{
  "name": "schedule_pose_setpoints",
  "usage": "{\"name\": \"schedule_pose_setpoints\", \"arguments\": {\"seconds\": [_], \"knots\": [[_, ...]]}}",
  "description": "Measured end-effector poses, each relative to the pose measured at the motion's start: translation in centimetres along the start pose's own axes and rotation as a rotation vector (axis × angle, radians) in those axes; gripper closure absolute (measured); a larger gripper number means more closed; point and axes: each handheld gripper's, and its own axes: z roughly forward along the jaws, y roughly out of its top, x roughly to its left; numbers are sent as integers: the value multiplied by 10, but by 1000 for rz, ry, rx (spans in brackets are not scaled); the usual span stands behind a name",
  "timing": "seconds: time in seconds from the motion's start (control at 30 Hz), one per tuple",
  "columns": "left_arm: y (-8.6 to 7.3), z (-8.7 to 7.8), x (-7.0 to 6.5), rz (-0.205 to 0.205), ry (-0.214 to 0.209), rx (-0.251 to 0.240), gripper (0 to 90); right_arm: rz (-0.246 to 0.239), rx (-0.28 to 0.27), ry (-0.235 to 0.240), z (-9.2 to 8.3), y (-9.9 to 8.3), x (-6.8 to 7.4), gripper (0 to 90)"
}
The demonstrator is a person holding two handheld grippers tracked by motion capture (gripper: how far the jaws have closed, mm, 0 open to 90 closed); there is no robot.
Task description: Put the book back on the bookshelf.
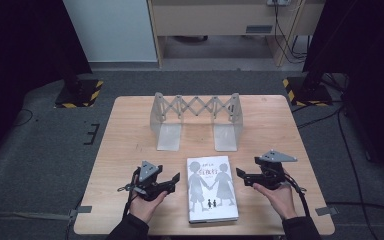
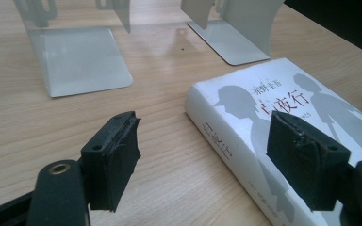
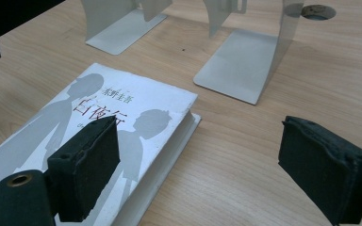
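While both grippers sat low over the table, a white book lay flat between them near the front edge, cover up, showing two grey silhouettes holding hands and red lettering. From the high view, the left gripper was just left of the book, jaws pointing toward its spine side; the right gripper was just right of it, jaws pointing toward the page edge. Neither touched the book.

Left gripper view: jaws spread, nothing pinched between them. One black pad hung over bare wood, the other sat in front of the book cover; the spine edge lay in the gap between them.

Right gripper view: jaws spread wide, nothing gripped. One pad overlapped the book cover in the picture, the other stood over bare wood to the side.

Behind the book, toward the far side of the table, stood a grey metal folding bookend rack with two flat base plates, well apart from the book and both grippers.
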Motion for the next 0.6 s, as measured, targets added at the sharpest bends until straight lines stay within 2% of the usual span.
{"name": "schedule_pose_setpoints", "arguments": {"seconds": [0.13, 0.23, 0.4, 0.6], "knots": [[-5, 9, -6, 8, -13, 36, 248, -15, 20, 19, 7, -4, 6, 141], [-6, 12, -11, 13, -30, 41, 252, 2, 29, 34, 11, -7, 9, 142], [-9, 16, -16, 18, -54, 59, 277, 1, 50, 52, 16, -10, 12, 148], [-15, 25, -26, 29, -87, 92, 295, -8, 51, 64, 20, -14, 16, 154]]}}
